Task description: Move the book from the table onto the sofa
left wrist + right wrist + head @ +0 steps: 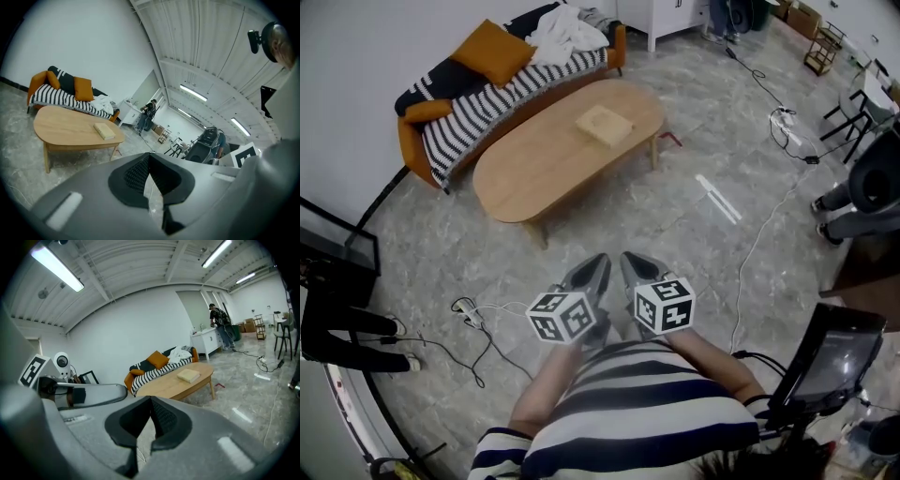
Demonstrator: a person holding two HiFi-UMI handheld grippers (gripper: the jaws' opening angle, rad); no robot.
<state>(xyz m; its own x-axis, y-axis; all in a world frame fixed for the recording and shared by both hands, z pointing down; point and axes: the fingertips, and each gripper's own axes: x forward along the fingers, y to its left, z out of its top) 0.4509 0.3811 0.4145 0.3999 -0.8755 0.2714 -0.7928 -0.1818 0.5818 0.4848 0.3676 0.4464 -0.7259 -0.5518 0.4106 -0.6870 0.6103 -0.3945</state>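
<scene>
Grey marbled floor point(694, 225) fills the near ground, with a white power strip and cables point(472, 313) lying on it just left of the person.

Pose: both forearms are tucked in against a striped shirt point(628, 403). The left gripper point(596, 264) and right gripper point(634, 262) are held side by side, nearly touching. They point forward and slightly down toward the table. Each gripper view shows the jaws closed together with nothing between them, so both tongs are narrow and empty.

Step in hand, as I judge it: the approach. The grippers are well apart from the table and the task's thing has not been touched.

Further out, the oval wooden table point(534, 164) stands on the floor. The book point(604, 124) lies flat on its far half, toward the right end, alone on the top.

Beyond the table is the sofa point(441, 131), with a black-and-white striped cover. An orange cushion point(494, 52) and a heap of white cloth point(567, 28) sit on it. The stretch of seat between them looks free.

Next move, judged: close the gap to the table and open at least one pair of jaws wide enough for the book's edge. The book is flat, so the grip must come in from its side.
</scene>
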